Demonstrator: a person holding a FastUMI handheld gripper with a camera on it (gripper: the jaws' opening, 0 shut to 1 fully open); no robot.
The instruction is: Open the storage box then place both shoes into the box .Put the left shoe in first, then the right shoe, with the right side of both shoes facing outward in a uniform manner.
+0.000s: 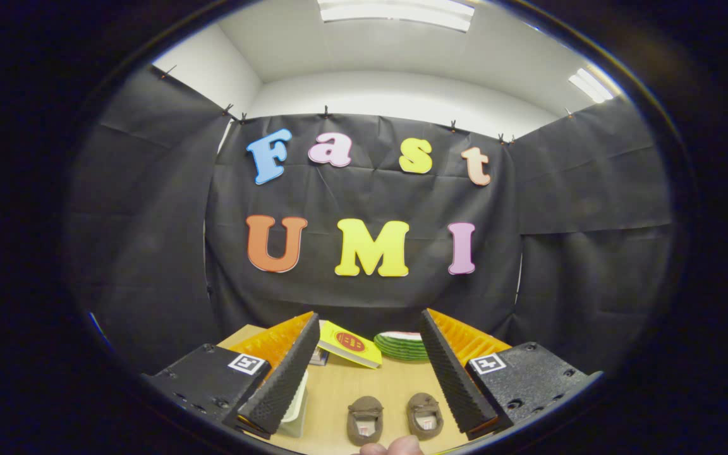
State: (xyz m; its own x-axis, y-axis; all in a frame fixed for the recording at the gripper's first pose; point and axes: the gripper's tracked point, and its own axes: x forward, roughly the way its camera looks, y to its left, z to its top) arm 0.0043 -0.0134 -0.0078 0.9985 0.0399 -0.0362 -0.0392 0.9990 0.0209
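Two small brown shoes stand side by side on the wooden table (351, 385), toes pointing away from me: the left shoe (364, 419) and the right shoe (425, 415). They lie low between my fingers, closer to me than the fingertips. My gripper (369, 321) is open, held above the table with nothing between its black ribbed pads (285, 373). A pale box-like thing (296, 404) stands by the left finger, partly hidden behind it; I cannot tell if it is the storage box. A person's fingertip (395, 446) shows just below the shoes.
A yellow booklet with a red round mark (350, 344) leans up at the far side of the table. A green striped plate-like stack (402, 345) sits to its right. Black cloth walls close the booth behind and on both sides.
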